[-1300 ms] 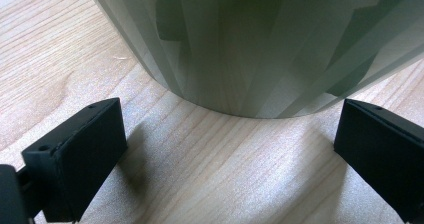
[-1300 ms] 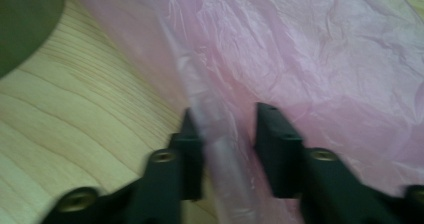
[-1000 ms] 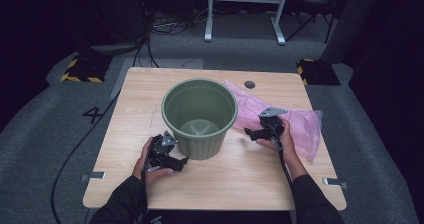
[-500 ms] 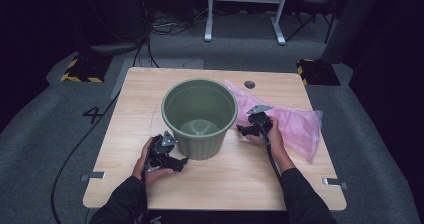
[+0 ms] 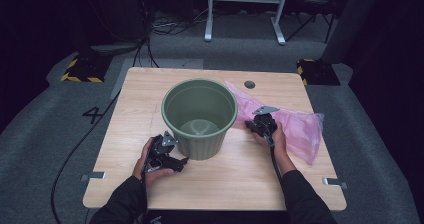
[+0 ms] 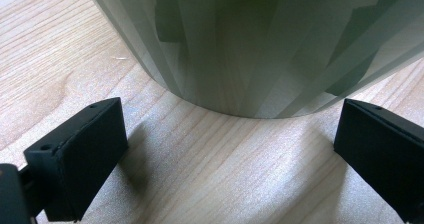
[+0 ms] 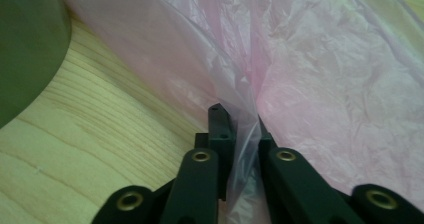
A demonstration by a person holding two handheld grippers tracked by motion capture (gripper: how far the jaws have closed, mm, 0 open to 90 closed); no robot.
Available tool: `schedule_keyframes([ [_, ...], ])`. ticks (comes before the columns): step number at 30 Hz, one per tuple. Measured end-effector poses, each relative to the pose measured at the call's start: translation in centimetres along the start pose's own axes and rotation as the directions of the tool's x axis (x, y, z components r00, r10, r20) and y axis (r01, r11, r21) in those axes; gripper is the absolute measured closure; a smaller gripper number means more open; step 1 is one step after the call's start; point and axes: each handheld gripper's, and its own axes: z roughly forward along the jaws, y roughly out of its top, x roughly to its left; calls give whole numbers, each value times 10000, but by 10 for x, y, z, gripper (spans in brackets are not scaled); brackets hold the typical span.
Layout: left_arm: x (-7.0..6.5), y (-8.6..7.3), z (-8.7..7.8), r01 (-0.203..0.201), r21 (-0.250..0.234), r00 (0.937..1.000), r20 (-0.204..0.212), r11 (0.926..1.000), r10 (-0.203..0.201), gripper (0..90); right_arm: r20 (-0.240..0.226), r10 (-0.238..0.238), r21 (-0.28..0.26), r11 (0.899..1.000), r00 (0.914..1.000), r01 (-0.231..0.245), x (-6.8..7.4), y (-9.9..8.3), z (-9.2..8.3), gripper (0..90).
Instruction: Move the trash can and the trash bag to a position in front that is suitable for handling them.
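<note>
Both forearms wear dark long sleeves (image 5: 300,196). Each hand carries a black gripper: the left gripper (image 6: 225,149) has two blocky matte-black jaws with small holes in their tops; the right gripper (image 7: 239,129) has black linkage arms set with brass-coloured rivets, a grey three-cornered plate on top and a thin trailing cable

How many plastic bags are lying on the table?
1. The pink plastic bag lies on the wooden table, right of the green bucket, pinched by the right tool. Others may be hidden behind the bucket.
</note>
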Motion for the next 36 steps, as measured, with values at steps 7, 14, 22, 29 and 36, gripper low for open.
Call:
schedule_keyframes([
  [7, 0, 0, 0, 1, 1, 10000, -1, 10000, -1, 2, 214, -96, -689, 9976, 9997, 110, -4, 0, -20, 900],
  [14, 0, 0, 0, -27, -19, 10000, -50, 10000, 27, 2, 333, -60, -1426, 9897, 9994, 107, -10, -1, -47, 900],
  [22, 0, 0, 0, -28, -14, 10000, -39, 10000, 28, 2, 485, 223, -2210, 9752, 9986, -111, -18, 4, -71, 900],
  [29, -1, -1, 0, 45, -40, 10000, 60, 10000, -45, 2, 669, 244, -2750, 9614, 9975, -51, -20, 16, -89, 900],
  [36, -1, -1, 0, -38, -29, 10000, 88, 10000, 38, 2, 751, 55, -2904, 9568, 9972, 166, -20, 24, -97, 900],
])
